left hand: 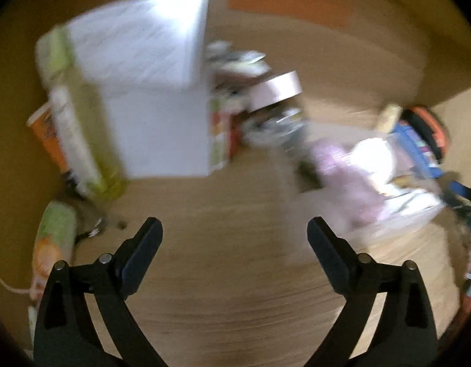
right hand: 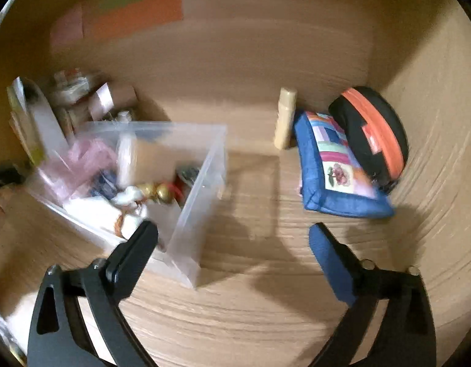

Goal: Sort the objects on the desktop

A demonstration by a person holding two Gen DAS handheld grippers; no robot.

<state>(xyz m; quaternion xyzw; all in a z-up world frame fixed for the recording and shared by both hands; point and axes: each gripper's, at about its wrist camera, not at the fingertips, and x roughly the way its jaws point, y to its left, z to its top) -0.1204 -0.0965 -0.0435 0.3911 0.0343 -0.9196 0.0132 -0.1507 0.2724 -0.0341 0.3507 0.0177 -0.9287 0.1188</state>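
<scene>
Nothing legible anywhere here: the print on the orange cup (left hand: 47,134), the green packet (left hand: 53,238) and the patchwork pouch (right hand: 336,165) is all smeared by blur, with no word, brand or number to make out.

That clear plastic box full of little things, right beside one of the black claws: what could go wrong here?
1. The right gripper is open and empty, and one finger overlaps the clear box's near wall in the picture; a sideways move might nudge or tip it.
2. Both views are smeared, so aiming could be off.
3. The beige tube stands upright by the blue patchwork pouch; reaching there might topple it.
</scene>
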